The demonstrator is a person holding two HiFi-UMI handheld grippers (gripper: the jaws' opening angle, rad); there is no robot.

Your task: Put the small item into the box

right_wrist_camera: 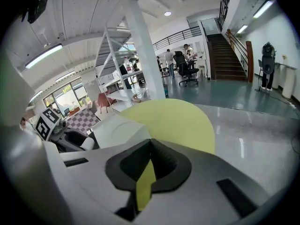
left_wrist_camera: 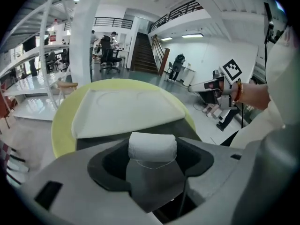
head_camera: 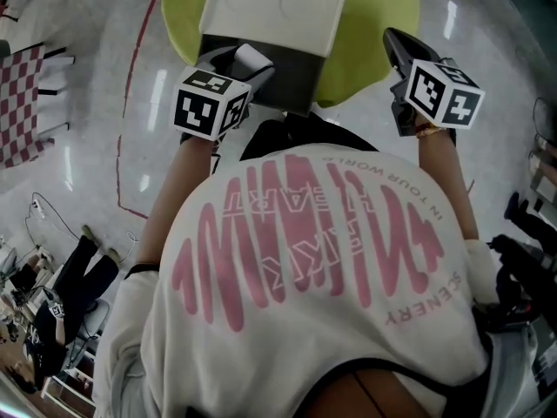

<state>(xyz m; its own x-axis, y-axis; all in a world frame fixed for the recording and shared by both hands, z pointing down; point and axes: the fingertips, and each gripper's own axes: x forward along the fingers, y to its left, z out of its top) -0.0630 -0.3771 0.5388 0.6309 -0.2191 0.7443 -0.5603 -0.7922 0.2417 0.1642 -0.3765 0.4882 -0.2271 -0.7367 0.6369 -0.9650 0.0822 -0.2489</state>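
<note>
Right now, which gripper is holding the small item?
The left gripper: a small white roll is clamped between its jaws. The right gripper has its jaws closed on nothing.

This is a big open-plan office or lab hall. Ahead of the left claw [left_wrist_camera: 152, 146], a staircase [left_wrist_camera: 143, 53] climbs to a railed gallery [left_wrist_camera: 180, 11]. People [left_wrist_camera: 179, 64] and an office chair [left_wrist_camera: 108, 60] are near its foot. Beyond the right claw [right_wrist_camera: 146, 165] are a white column [right_wrist_camera: 140, 50], racks [right_wrist_camera: 115, 55], strip lights [right_wrist_camera: 44, 55] and a glossy floor [right_wrist_camera: 253, 111].
</note>
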